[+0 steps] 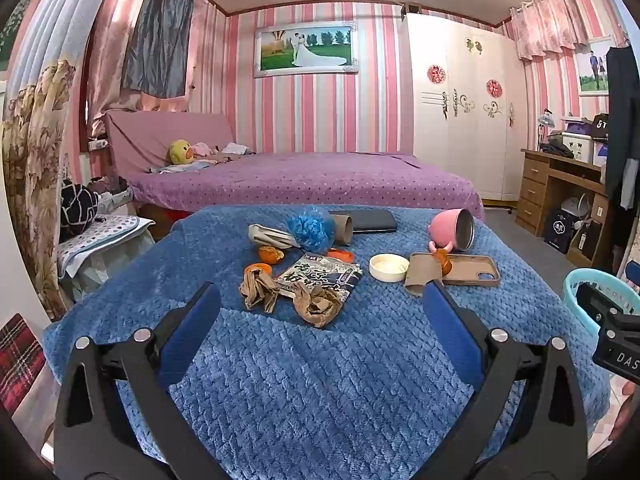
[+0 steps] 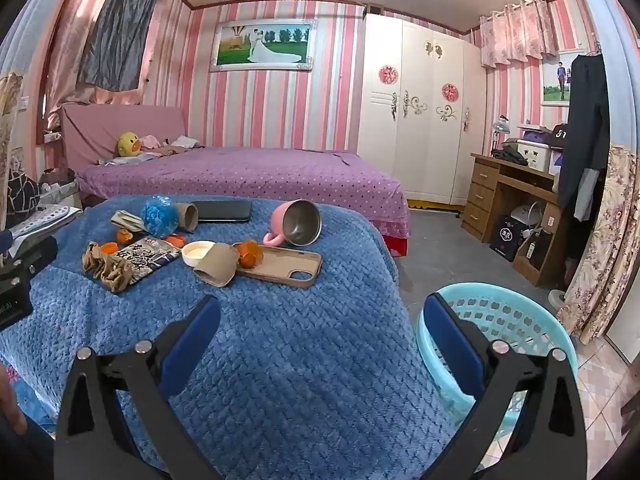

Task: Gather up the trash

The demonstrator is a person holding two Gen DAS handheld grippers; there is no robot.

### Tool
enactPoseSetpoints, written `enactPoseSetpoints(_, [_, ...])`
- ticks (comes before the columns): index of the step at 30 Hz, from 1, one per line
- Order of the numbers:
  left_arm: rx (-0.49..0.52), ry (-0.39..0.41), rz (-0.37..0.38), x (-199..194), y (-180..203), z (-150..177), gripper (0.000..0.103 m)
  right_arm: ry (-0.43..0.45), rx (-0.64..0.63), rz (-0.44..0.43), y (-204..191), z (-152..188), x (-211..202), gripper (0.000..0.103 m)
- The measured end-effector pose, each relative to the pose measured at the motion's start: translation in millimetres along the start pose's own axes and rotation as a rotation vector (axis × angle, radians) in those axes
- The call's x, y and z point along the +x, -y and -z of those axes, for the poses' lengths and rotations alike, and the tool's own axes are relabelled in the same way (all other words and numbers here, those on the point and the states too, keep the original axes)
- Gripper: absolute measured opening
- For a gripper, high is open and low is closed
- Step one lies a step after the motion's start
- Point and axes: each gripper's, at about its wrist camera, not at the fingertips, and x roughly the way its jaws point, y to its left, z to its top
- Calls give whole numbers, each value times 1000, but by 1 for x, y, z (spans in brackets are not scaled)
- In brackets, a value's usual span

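On the far half of the blue blanket (image 1: 320, 360) the litter lies in a loose band, running left to right. At the left end sit two crumpled brown paper wads (image 1: 260, 290), one beside an orange peel (image 1: 258, 269) and the other (image 1: 318, 306) overlapping the near edge of a printed snack wrapper (image 1: 320, 276). Behind them lie a blue plastic bag (image 1: 310, 228) and a cardboard tube (image 1: 344, 229). Further right come a white lid (image 1: 389, 267), a flattened cardboard sleeve (image 1: 424, 274) resting partly on a tan phone case (image 1: 472, 270), and a tipped pink mug (image 1: 452, 230).

The left gripper (image 1: 320, 312) hovers above the blanket with its jaws spread wide and nothing between them; the paper wads lie just ahead of it, nearly centred in the gap. The right gripper (image 2: 320, 320) is likewise wide open and empty, held over the blanket's right edge, with the turquoise basket (image 2: 520, 320) on the floor just beside its right finger.

By my reading the left gripper is nearer the wads, so a short forward reach would take one, while the cardboard sleeve lies nearer the right gripper's side. The basket stands to the right, so anything the left gripper lifts must cross the blanket.
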Motion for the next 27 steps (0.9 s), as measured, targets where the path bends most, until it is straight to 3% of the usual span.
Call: enactPoseSetpoints(27, [28,8,-11,0,2,0,98,2,-4,21,6,-2,-4,99])
